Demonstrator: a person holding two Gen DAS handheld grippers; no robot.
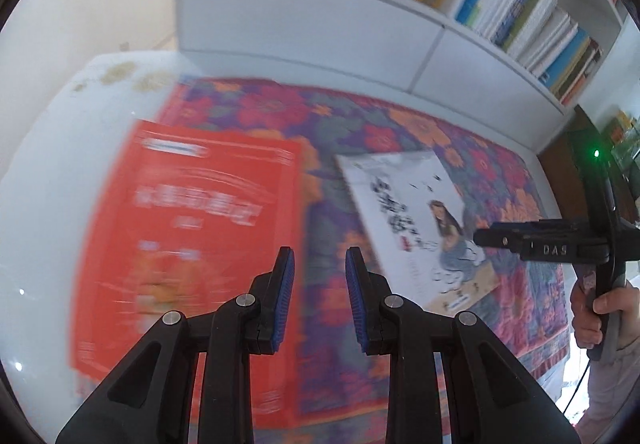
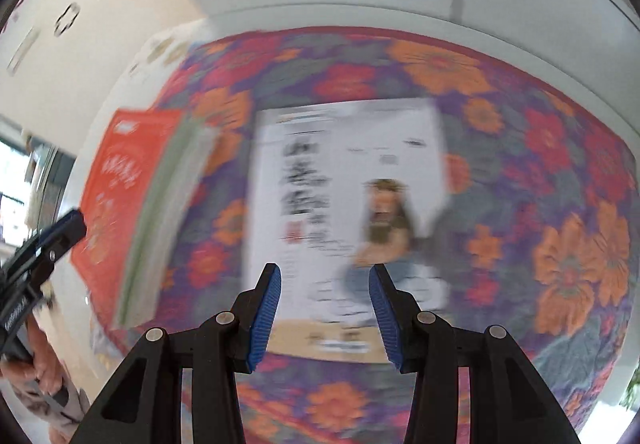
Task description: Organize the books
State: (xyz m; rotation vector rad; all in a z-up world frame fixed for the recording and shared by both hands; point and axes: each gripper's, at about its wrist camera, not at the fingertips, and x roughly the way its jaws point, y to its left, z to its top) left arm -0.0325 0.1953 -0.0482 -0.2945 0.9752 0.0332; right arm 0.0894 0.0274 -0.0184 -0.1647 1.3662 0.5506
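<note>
left gripper (image 1: 320,264) jaws slightly apart, empty | right gripper (image 2: 325,284) jaws apart, empty | flat white illustrated paperback book (image 2: 344,180) just ahead of right | risk: thin cover, pads may skid off

Left gripper (image 1: 320,258): my jaws stand a narrow gap apart, blue pads facing, nothing between them, angled steeply downward
Right gripper (image 2: 325,278): my jaws part wider, empty, aimed almost straight down
Right hand (image 1: 600,314): my fingers wrap the handle at the edge of the left view
Left hand (image 2: 46,366): grips its handle low in the right view
</note>
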